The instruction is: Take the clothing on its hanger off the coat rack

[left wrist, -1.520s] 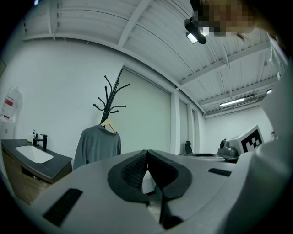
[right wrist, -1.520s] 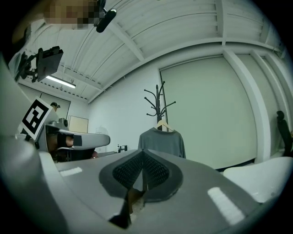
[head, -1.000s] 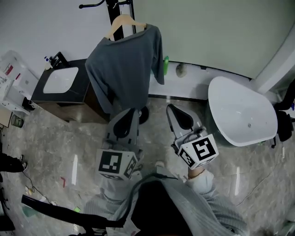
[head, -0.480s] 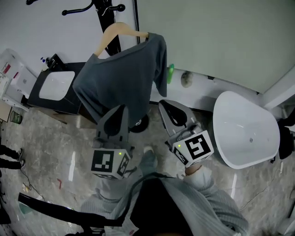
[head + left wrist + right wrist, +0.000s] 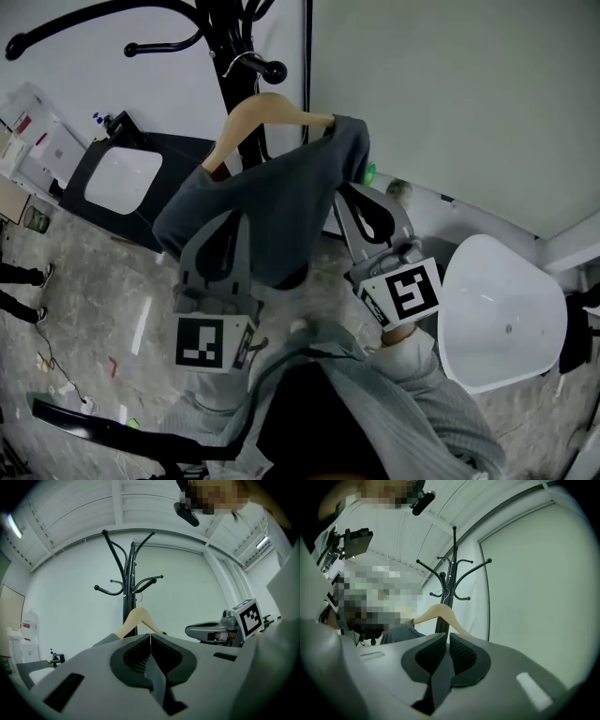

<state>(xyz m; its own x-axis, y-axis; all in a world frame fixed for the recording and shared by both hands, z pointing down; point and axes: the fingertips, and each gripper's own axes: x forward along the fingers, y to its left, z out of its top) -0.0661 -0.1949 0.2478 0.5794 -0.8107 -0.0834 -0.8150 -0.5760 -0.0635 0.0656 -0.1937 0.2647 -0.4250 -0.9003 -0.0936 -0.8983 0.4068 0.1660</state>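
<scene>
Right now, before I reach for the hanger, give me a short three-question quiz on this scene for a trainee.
1. True or false: the wooden hanger is off the coat rack.
2. The fingers of the left gripper are: A shut on nothing; B shut on the hanger; C wide open.
3. Fill in: the garment on the hanger is ___ in colour.
Key: 1 false; 2 A; 3 grey.

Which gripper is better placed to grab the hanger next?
Probably the left gripper: it points toward the bare wooden arm of the hanger; the right gripper faces the end under the shirt. Both are shut, empty.
</scene>
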